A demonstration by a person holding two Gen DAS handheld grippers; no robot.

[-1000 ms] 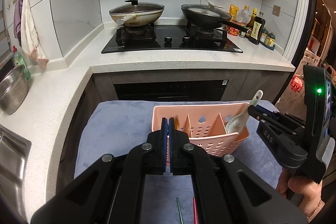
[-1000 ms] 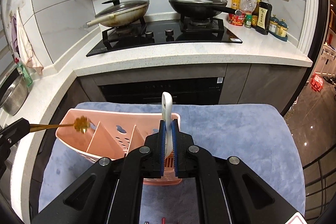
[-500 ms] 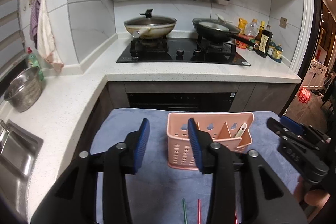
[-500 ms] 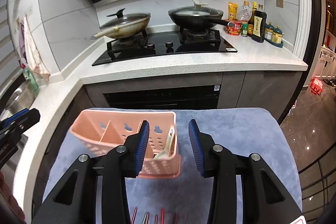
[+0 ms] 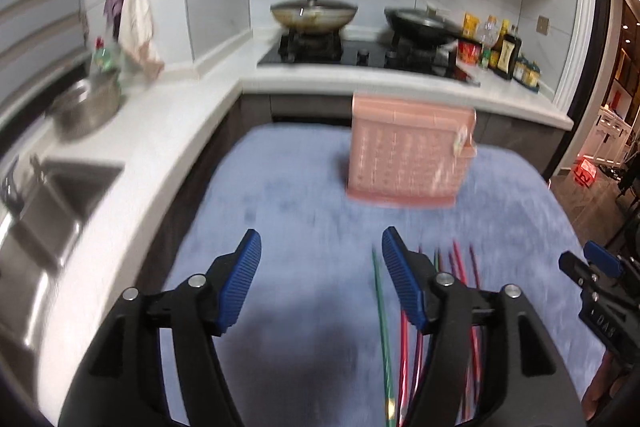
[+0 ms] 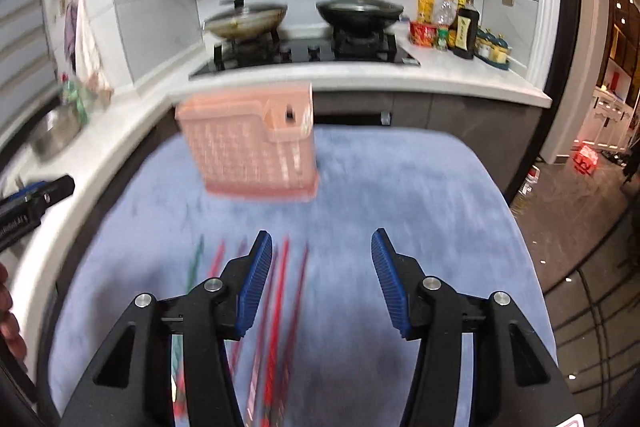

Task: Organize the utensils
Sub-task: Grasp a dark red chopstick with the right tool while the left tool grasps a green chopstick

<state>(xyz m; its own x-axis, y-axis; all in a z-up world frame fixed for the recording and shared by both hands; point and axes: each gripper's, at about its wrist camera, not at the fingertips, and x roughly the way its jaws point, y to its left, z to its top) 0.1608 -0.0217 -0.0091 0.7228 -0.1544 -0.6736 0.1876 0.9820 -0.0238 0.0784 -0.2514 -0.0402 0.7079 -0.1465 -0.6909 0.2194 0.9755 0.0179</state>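
Note:
A pink perforated utensil basket [image 5: 408, 155] [image 6: 252, 151] stands on the blue cloth [image 5: 288, 211] [image 6: 400, 195] near its far edge. Several coloured chopsticks, green [image 5: 382, 315] and red [image 5: 464, 279] [image 6: 280, 291], lie on the cloth nearer to me. My left gripper [image 5: 320, 259] hovers above the cloth left of the chopsticks, its jaws opening with nothing between them. My right gripper [image 6: 318, 255] hangs over the cloth just right of the chopsticks, jaws also opening and empty. Both views are blurred by motion.
A white counter [image 5: 160, 131] wraps round the left and far sides, with a sink [image 5: 44, 211], a steel colander [image 5: 86, 103], a hob with two lidded pans [image 6: 304, 19] and bottles [image 6: 464, 27]. The floor drops away at the right [image 6: 580, 227].
Both grippers went from shut over the basket to open and pulled back toward me. A gold utensil and a white spoon were let go into the basket. The chopsticks have come into view.

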